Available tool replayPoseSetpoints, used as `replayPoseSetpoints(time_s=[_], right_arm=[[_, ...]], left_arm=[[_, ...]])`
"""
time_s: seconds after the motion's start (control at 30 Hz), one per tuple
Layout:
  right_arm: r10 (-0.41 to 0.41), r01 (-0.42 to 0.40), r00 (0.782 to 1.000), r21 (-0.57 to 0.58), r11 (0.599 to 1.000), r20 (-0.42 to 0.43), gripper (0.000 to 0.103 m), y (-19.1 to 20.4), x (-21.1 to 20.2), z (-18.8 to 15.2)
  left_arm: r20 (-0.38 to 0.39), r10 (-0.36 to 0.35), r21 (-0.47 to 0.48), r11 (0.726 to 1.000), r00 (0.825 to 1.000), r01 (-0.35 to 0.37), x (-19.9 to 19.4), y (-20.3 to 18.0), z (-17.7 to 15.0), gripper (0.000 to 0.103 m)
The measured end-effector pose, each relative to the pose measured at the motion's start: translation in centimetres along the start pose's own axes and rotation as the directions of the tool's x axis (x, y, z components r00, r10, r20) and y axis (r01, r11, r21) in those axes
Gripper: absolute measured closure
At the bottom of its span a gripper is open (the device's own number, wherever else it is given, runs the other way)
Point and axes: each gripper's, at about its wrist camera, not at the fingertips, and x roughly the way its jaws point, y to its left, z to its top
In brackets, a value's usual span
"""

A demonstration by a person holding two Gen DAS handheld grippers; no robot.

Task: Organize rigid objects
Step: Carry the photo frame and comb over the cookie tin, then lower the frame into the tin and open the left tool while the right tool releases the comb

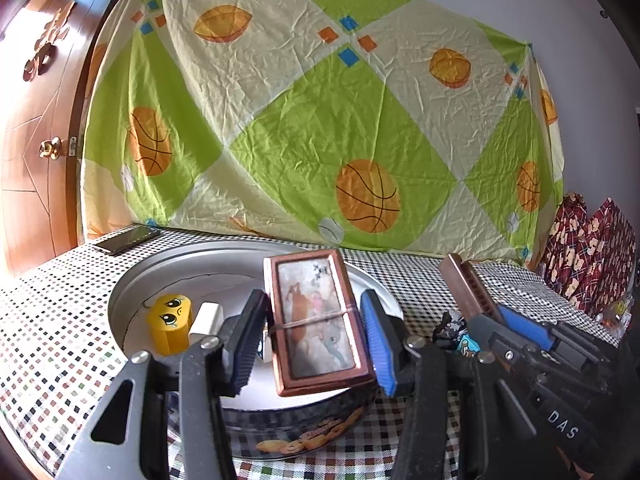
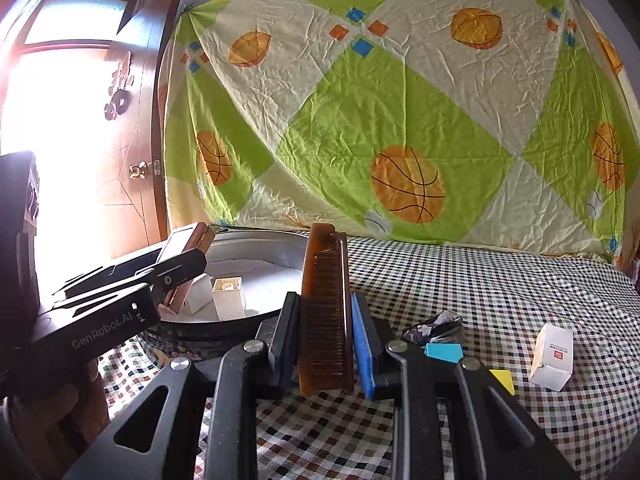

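Left tool (image 1: pixel 316 336) clamps framed box (image 1: pixel 318 320) over tin (image 1: pixel 248 264); right tool (image 2: pixel 326 340) grips comb (image 2: pixel 326 312)

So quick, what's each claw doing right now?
Left gripper: closed on the copper-framed picture box, over the round tin.
Right gripper: closed on the brown comb.

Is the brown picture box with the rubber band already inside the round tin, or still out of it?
Out. The left gripper holds the brown picture box above the round metal tin; its lower edge hangs over the rim.
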Motion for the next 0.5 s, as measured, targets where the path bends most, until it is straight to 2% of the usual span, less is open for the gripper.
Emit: replayPoseSetpoints(time_s=[0.2, 0.5], right_arm=[[0.06, -0.06, 0.998, 0.002, 0.998, -0.02, 0.075, 0.6, 1.0, 1.6], [0.101, -0.104, 0.991, -0.034, 0.994, -0.083, 0.075, 1.5, 5.4, 5.0]], left_arm=[[-0.006, 0.031, 0.01, 0.999, 1.0, -0.03, 0.4, 1.0, 1.0, 0.055], [-0.114, 0.086, 0.011, 0.996, 0.99, -0.086, 3.3, 3.9, 2.4, 0.055]])
